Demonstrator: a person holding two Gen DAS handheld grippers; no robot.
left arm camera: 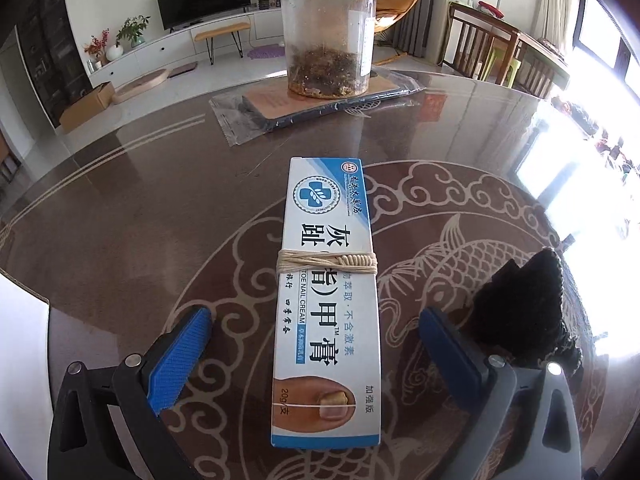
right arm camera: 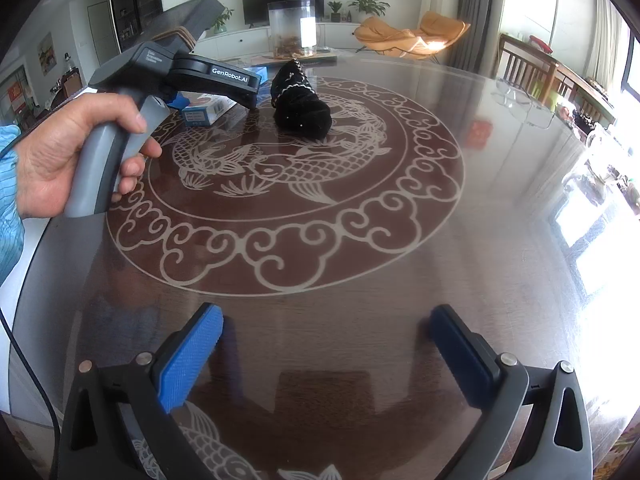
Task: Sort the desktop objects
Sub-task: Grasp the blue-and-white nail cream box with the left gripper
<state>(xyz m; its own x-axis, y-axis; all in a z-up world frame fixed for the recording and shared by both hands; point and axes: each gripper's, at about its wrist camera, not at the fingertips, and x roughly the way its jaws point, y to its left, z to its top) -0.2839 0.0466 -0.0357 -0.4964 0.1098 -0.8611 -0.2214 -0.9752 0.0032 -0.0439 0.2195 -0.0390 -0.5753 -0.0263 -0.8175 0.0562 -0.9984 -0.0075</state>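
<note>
A long white and blue toe nail cream box (left arm camera: 326, 300), bound with tan string, lies flat on the dark glass table (left arm camera: 140, 208). My left gripper (left arm camera: 316, 332) is open, its blue pads on either side of the box's near half, not touching it. A black knitted bundle (left arm camera: 524, 312) lies just right of the right pad. In the right wrist view the box (right arm camera: 208, 110) and the black bundle (right arm camera: 300, 100) lie at the far side of the table (right arm camera: 500, 200), with the hand-held left gripper (right arm camera: 216, 92) over the box. My right gripper (right arm camera: 326, 344) is open and empty over bare glass.
A clear plastic jar (left arm camera: 328, 36) with a black lid and brown contents stands on a flat dark packet in a plastic sleeve (left arm camera: 316, 110) at the table's far side. Wooden chairs (left arm camera: 496, 52) stand beyond the right edge. Glare covers the table's right side.
</note>
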